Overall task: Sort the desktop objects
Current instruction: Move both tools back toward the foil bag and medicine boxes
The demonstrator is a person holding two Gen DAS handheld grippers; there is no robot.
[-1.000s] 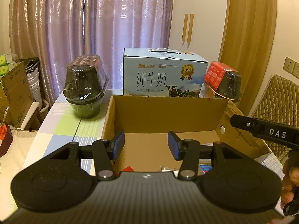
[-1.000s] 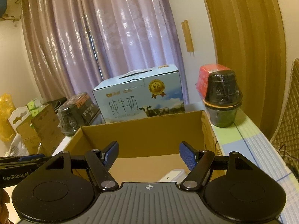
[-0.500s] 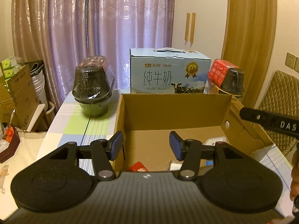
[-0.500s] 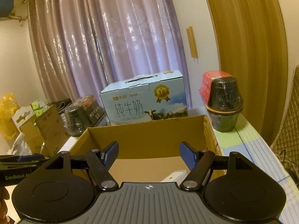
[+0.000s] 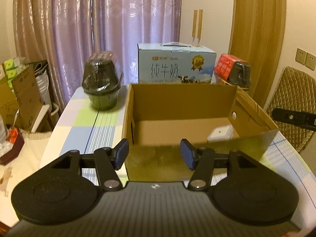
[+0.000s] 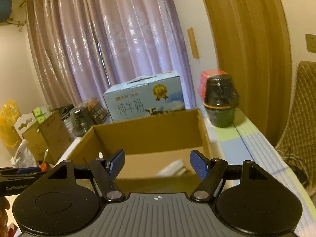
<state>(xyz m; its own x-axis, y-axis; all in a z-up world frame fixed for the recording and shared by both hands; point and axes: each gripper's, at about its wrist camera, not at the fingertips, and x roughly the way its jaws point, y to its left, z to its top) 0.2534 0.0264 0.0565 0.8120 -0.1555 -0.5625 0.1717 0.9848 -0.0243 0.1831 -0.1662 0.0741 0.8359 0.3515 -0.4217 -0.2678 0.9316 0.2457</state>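
Black plastic and blue pads up front: the left gripper (image 5: 154,156) hangs with jaws apart and empty, just short of the open brown cardboard box (image 5: 183,100); the right gripper (image 6: 157,165) likewise, spread and empty. A white square plastic item (image 5: 220,133) lies in the box's right near corner. Beyond, at the checked tablecloth's (image 5: 100,130) far edge, a blue milk carton (image 5: 174,67) stands between two dark wrapped pots.
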